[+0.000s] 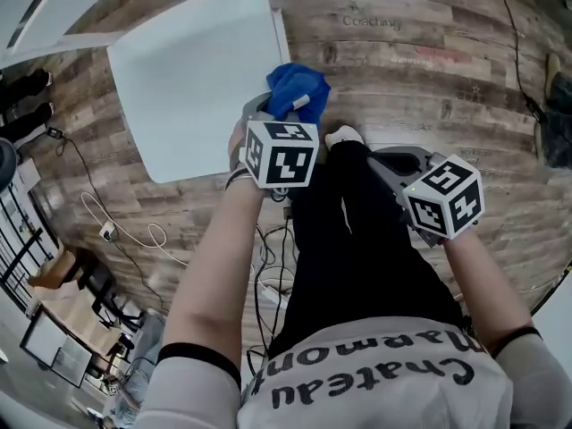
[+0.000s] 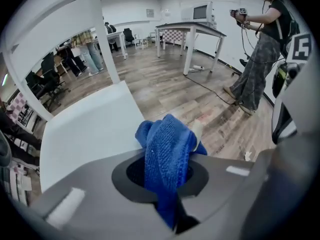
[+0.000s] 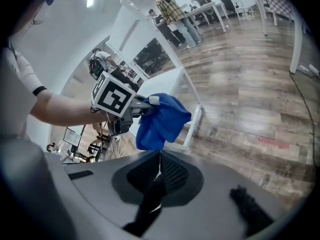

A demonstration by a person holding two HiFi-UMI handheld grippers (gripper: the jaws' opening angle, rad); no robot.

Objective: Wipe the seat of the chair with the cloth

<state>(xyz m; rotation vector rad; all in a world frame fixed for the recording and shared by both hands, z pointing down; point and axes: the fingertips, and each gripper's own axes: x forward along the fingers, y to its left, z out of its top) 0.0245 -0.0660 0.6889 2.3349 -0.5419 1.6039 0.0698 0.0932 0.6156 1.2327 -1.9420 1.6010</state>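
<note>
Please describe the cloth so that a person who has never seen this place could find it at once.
Find the large white seat on the wooden floor. Near its edge, the left gripper is shut on the cloth, a crumpled bunch of bright blue, coarsely textured fabric. It is the only blue thing among white, grey and brown.

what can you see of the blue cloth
The blue cloth is a bright blue, looped, terry-like fabric, bunched and folded rather than spread. The left hand-held gripper pinches it between closed jaws, with a crumpled bulk bulging past the tips and hanging loosely below. It is held by an edge of the white chair seat; whether it touches the seat can't be told. Nothing else is seen touching it.
</note>
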